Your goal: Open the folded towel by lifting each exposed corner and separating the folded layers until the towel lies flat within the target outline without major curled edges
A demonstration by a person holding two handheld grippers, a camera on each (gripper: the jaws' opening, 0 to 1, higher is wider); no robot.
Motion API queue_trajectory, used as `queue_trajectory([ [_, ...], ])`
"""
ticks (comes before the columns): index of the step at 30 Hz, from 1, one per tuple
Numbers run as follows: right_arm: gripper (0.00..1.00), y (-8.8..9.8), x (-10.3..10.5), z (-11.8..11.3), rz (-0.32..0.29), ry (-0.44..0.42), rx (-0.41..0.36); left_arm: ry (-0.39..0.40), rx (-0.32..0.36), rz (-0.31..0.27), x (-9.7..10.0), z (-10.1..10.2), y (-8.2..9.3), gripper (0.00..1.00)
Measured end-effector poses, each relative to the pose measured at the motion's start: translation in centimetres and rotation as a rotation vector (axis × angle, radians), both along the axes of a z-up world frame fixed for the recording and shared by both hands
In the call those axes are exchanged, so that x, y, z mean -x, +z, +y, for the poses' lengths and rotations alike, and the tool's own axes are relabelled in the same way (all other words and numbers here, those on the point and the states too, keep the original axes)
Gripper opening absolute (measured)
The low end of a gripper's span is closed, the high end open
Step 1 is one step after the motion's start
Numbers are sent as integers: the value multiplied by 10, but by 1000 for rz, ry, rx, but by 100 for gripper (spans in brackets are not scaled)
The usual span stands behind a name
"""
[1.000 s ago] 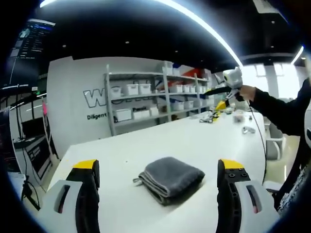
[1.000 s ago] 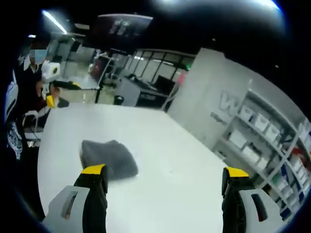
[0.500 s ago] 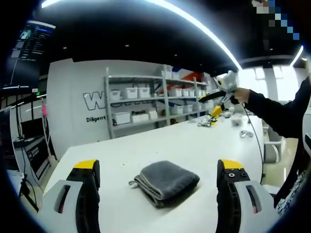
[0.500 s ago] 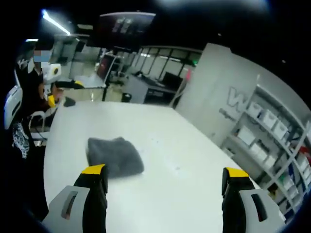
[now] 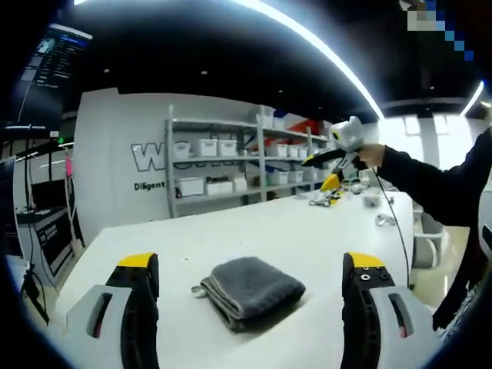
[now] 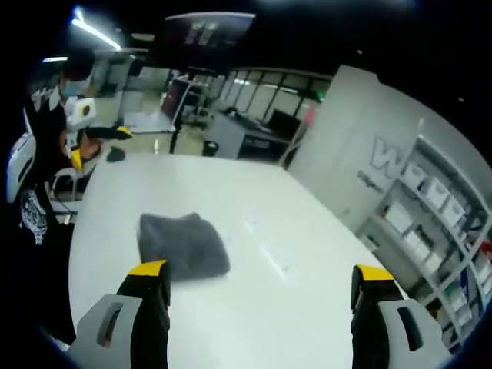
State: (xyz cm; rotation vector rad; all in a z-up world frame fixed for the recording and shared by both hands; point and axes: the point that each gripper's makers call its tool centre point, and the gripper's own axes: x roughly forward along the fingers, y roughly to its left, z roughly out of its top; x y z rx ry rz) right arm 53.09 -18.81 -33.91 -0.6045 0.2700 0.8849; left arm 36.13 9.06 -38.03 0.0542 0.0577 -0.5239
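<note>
A grey towel [image 5: 249,290], folded into a thick square, lies on the white table [image 5: 231,234]. In the left gripper view it sits between and just beyond the wide-apart jaws of my open left gripper [image 5: 250,270], which holds nothing. The right gripper [image 5: 332,156] appears far off at the upper right of that view, held up in a person's hand. In the right gripper view the towel [image 6: 184,244] lies ahead near the left jaw of my open right gripper [image 6: 261,273], and the left gripper [image 6: 96,132] shows small at the far left.
Grey shelving [image 5: 246,165] with white bins stands against the wall behind the table. Small tools and parts [image 5: 330,196] lie at the table's far right end. A chair [image 5: 425,238] stands by that end. Desks and monitors [image 6: 231,127] lie beyond the table.
Both views have shifted slightly with the hands. In the left gripper view the towel now sits lower and more to the left; the raised right gripper appears further left. The towel stays folded and untouched.
</note>
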Motion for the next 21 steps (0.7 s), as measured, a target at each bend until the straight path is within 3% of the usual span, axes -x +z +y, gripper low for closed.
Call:
queue_trajectory([
  [21,100,13,-15,21,-3,35,42,-26,37,39,6,-10,-13,96],
])
